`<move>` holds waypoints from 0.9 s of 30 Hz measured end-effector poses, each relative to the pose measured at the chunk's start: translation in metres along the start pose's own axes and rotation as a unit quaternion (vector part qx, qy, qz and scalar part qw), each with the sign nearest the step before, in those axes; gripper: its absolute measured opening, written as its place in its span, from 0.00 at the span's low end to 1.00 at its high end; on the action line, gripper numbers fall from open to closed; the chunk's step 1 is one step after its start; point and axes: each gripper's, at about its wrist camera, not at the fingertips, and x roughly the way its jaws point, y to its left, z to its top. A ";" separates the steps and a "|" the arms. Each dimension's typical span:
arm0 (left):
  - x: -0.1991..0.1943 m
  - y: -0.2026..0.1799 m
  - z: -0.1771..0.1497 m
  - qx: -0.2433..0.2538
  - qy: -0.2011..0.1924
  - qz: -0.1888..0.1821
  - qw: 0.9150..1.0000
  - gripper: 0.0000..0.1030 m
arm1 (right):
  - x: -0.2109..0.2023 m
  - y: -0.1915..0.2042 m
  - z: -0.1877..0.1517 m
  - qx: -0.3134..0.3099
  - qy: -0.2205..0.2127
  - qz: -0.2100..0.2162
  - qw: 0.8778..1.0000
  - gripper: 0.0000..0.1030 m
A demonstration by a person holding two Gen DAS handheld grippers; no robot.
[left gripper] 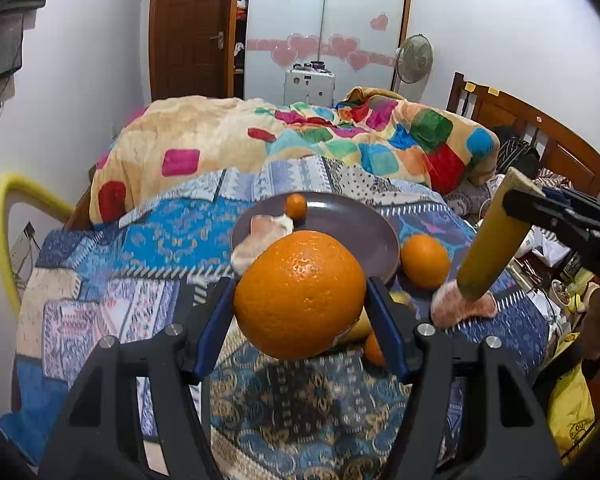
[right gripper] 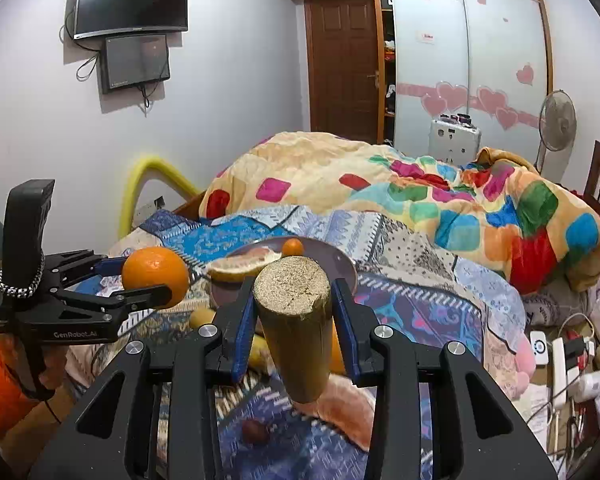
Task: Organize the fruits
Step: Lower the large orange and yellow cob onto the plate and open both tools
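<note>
Between the left gripper's (left gripper: pixel 300 300) blue pads sits a big orange (left gripper: pixel 300 294), clamped on both sides and lifted clear of the bed (left gripper: pixel 112 248), so that one's gripping for sure. Just ahead of it is the purple plate (left gripper: pixel 352 220), which already has a small tangerine (left gripper: pixel 296 206) at its far edge and a pale peeled citrus piece (left gripper: pixel 260 236) on the near side. Right of the plate, touching or nearly touching its rim, a second orange (left gripper: pixel 425 261) sits on the patterned bedspread. Tucked under and behind the held orange there's something yellowish plus another small orange fruit (left gripper: pixel 374 348), mostly hidden, can't say what the yellow one is.

Further right, the right gripper (right gripper: pixel 296 312) is closed on a thick cut stalk (right gripper: pixel 296 320), looks like sugarcane, held tilted with its lower end down by a pinkish grapefruit-like chunk (right gripper: pixel 340 404) on the bed. Whether it's actually touching the chunk I can't tell. A small dark reddish fruit (right gripper: pixel 255 432) lies below that gripper, near the chunk.

So my read: early-to-mid progress. Two bits on the plate, two things in the air, and at least four pieces left on the bed. Guessing the big orange goes on the plate next, and room there looks tight-ish.
</note>
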 end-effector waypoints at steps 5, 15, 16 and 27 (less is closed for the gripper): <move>0.012 0.000 0.016 0.009 -0.002 0.005 1.000 0.63 | 0.013 0.001 0.009 -0.001 -0.002 0.004 1.000 0.33; 0.052 0.005 0.030 0.007 0.019 0.001 1.000 0.63 | 0.050 -0.004 0.021 0.005 0.008 0.017 1.000 0.33; 0.059 0.005 0.031 0.007 0.024 0.000 1.000 0.63 | 0.054 -0.004 0.021 0.005 0.010 0.019 1.000 0.33; 0.100 -0.007 0.031 0.021 0.043 0.001 0.999 0.63 | 0.109 -0.021 0.027 0.035 0.041 0.026 0.998 0.32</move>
